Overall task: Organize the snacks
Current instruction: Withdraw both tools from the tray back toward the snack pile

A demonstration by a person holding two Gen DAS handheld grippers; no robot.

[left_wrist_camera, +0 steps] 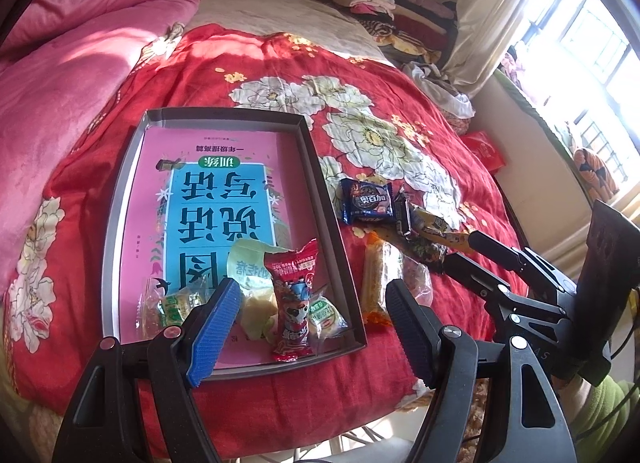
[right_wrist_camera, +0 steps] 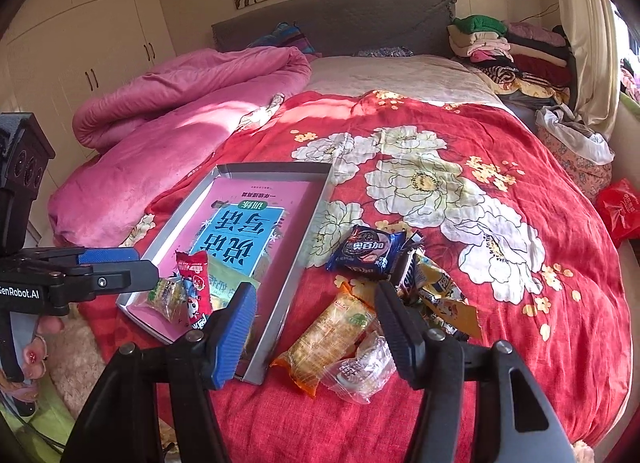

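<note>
On the bed's red flowered quilt [right_wrist_camera: 420,143], a grey box lid [left_wrist_camera: 120,199] holds four snacks, a red packet [left_wrist_camera: 292,287] among them. Beside its right edge lie loose snacks, a blue cookie pack [right_wrist_camera: 366,253] farthest. Both tools, left tool [left_wrist_camera: 312,327] and right tool [right_wrist_camera: 316,327], hang half open, holding nothing.

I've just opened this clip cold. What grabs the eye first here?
The red floral bedspread fills both views. A grey tray lies on it, lined with a pink and blue book, and a red panda packet sits among the snacks at its near end. Right of the tray, a dark blue cookie pack tops a loose snack pile.
</note>
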